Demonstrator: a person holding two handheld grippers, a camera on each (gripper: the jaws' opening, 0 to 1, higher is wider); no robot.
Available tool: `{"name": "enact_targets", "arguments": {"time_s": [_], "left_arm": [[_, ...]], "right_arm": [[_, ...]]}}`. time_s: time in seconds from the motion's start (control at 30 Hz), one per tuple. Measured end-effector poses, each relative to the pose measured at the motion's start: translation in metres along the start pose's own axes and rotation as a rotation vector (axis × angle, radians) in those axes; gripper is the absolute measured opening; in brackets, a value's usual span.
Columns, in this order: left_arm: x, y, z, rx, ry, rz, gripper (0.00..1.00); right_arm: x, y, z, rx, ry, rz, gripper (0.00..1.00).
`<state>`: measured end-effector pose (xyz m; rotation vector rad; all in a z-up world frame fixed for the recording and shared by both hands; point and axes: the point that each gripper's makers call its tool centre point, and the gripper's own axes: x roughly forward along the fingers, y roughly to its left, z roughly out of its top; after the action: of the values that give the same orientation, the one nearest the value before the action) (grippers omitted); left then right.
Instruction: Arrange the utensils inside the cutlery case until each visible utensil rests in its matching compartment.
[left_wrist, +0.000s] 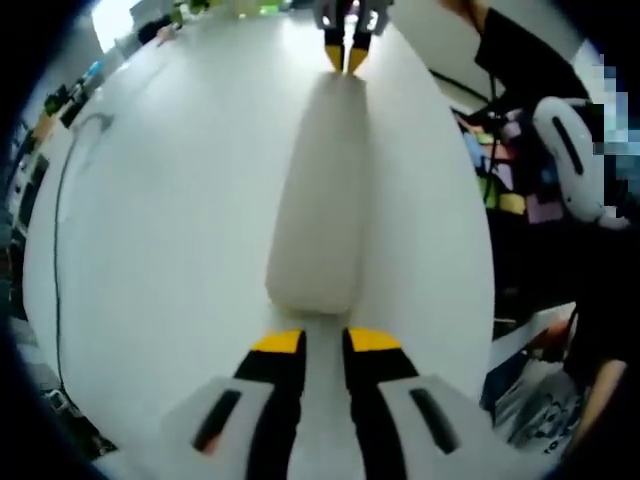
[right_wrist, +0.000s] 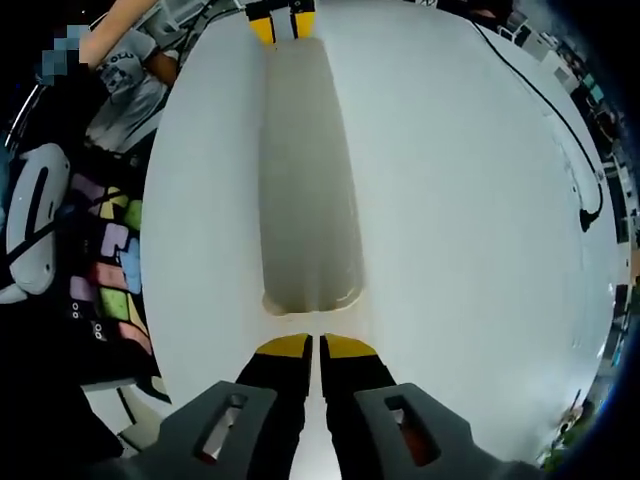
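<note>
Your cutlery case (left_wrist: 318, 200) lies closed along the middle of a white table (left_wrist: 170, 250), a long pale case seen end-on from both grippers. In the left gripper view, your left gripper (left_wrist: 324, 342) sits just short of the case's near end, its yellow-tipped jaws a narrow gap apart and holding nothing. At the case's far end the right gripper (left_wrist: 345, 58) meets the edge, tips close together; whether it grips the case cannot be told. In the right gripper view, the same gripper (right_wrist: 315, 347) hovers just before the case's (right_wrist: 308, 170) near end, jaws nearly pressed together, nothing seen between them, while the left gripper (right_wrist: 280, 28) stands at the far end, cut off by the view's top.

No utensil can be seen; the case's inside is hidden.

Beside the case, a black cable (right_wrist: 560, 130) curves over the table (right_wrist: 460, 250) toward its edge. Off the table on the other side, a white headset-like object (right_wrist: 35, 220) and a mat of coloured tiles (right_wrist: 105, 260) lie low. A person in a grey printed shirt (right_wrist: 125, 70) stands beyond; the lettering is too blurred to read. Printed white packaging (left_wrist: 545, 400) near the table's corner is likewise illegible.
</note>
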<state>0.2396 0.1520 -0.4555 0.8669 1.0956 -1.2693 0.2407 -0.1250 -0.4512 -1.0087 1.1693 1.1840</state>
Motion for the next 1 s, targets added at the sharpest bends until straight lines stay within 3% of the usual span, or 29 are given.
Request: {"name": "enact_targets", "arguments": {"time_s": [0.1,0.17,0.23,0.3,0.37,0.53,0.67,0.7,0.77,0.9,1.0], "left_arm": [[-0.016,0.005,-0.005,0.049,0.045,0.071,0.16],[-0.028,0.009,0.009,0.124,0.021,0.132,0.15],[-0.034,0.004,0.022,0.114,0.004,0.135,0.14],[-0.033,0.006,0.032,0.021,0.005,0.149,0.05],[-0.029,0.007,0.04,0.062,-0.001,0.161,0.01],[-0.016,0.001,0.049,0.112,0.024,0.125,0.01],[-0.007,0.007,0.054,0.074,0.038,0.12,0.0],[-0.005,0.007,0.054,0.041,0.049,0.116,0.0],[-0.001,0.001,0.055,0.062,0.044,0.088,0.0],[0.004,-0.001,0.049,0.081,0.078,0.08,0.0],[0.002,0.0,0.049,0.077,0.066,0.08,0.0]], "right_arm": [[-0.018,-0.005,0.005,0.017,-0.05,-0.024,0.03],[-0.024,-0.005,0.012,0.005,-0.074,-0.045,0.03],[-0.025,-0.001,0.021,-0.008,-0.095,-0.052,0.03],[-0.023,0.003,0.029,-0.029,-0.113,-0.05,0.02],[-0.019,0.006,0.037,-0.044,-0.124,-0.051,0.02],[-0.013,0.007,0.051,-0.089,-0.157,-0.076,0.02],[-0.008,0.008,0.06,-0.093,-0.173,-0.063,0.01],[-0.007,0.008,0.061,-0.092,-0.174,-0.062,0.01],[-0.003,0.009,0.063,-0.09,-0.172,-0.052,0.01],[0.002,0.007,0.064,-0.097,-0.166,-0.04,0.0],[0.003,0.006,0.063,-0.088,-0.167,-0.032,0.0]]}}
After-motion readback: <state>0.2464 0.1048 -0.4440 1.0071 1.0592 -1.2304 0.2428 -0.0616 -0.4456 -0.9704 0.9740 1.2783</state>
